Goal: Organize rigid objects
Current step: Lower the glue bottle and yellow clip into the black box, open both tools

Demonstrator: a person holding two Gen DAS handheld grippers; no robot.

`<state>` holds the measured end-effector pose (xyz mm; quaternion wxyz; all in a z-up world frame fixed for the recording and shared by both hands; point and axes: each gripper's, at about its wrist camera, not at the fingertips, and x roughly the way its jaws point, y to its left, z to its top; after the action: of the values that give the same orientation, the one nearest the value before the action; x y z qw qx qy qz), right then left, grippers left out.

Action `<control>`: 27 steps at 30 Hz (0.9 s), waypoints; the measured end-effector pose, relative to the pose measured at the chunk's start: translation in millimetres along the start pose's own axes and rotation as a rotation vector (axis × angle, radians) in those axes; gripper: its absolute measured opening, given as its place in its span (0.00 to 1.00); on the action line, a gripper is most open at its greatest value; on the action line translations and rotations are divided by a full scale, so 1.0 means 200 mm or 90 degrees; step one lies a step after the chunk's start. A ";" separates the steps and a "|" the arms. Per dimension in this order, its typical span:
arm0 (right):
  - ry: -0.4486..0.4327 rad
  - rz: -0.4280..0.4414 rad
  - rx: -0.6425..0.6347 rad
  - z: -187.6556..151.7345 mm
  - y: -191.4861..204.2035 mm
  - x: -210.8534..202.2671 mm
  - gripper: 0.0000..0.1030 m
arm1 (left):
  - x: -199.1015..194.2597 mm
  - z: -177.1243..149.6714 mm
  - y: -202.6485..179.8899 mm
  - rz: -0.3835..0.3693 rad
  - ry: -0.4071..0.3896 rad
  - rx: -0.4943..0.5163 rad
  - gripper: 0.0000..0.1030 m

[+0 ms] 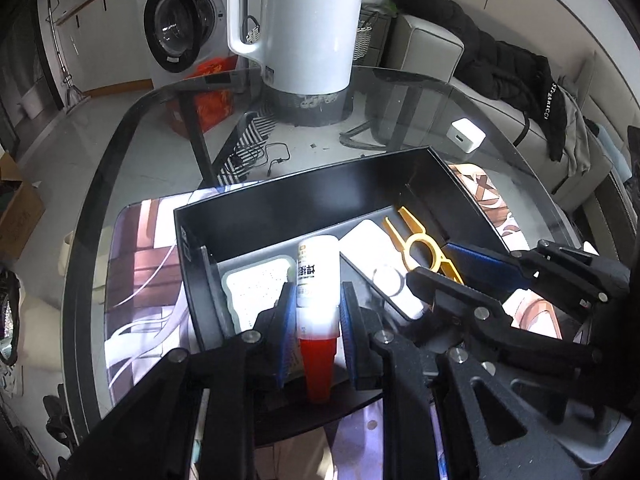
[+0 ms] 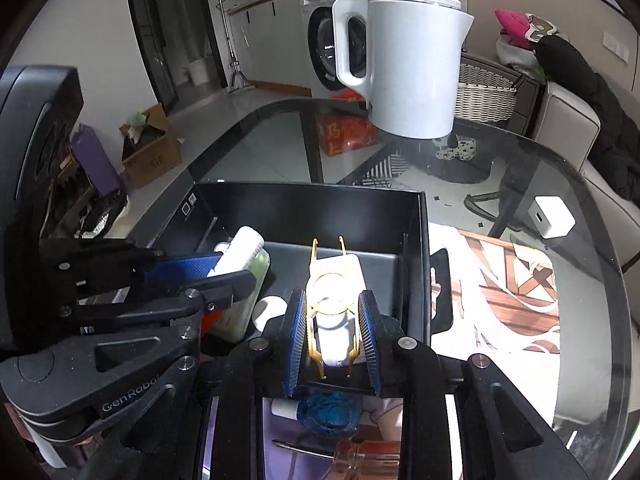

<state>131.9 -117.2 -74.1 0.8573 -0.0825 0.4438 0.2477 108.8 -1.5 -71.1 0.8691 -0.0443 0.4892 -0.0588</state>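
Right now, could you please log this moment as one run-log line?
left claw: shut on white bottle | right claw: around yellow tool, grip unclear | both over black box | kettle behind
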 end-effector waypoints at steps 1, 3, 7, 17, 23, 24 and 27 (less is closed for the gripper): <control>0.003 0.005 0.005 0.00 0.00 0.00 0.26 | 0.00 0.00 0.00 0.001 -0.001 0.001 0.18; 0.007 0.013 0.010 0.00 -0.01 0.00 0.26 | 0.00 0.00 0.00 0.005 -0.002 0.002 0.18; 0.006 0.011 0.010 0.00 -0.01 0.00 0.26 | 0.00 -0.01 0.00 0.004 -0.004 0.002 0.18; 0.003 0.003 0.006 0.00 0.01 0.00 0.27 | 0.00 0.01 0.02 0.008 -0.011 0.009 0.22; -0.004 0.006 0.010 -0.01 0.01 -0.02 0.28 | -0.03 0.00 0.04 -0.010 -0.019 -0.005 0.34; -0.007 0.008 0.012 -0.02 0.00 -0.03 0.28 | -0.03 0.00 0.04 -0.007 -0.022 -0.005 0.37; -0.016 0.007 0.015 -0.02 0.00 -0.06 0.28 | -0.07 0.00 0.04 -0.019 -0.035 -0.012 0.40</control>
<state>123.3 -123.3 -67.3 0.8624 -0.0670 0.4364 0.2478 102.1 9.3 -60.7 0.8806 -0.0611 0.4652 -0.0658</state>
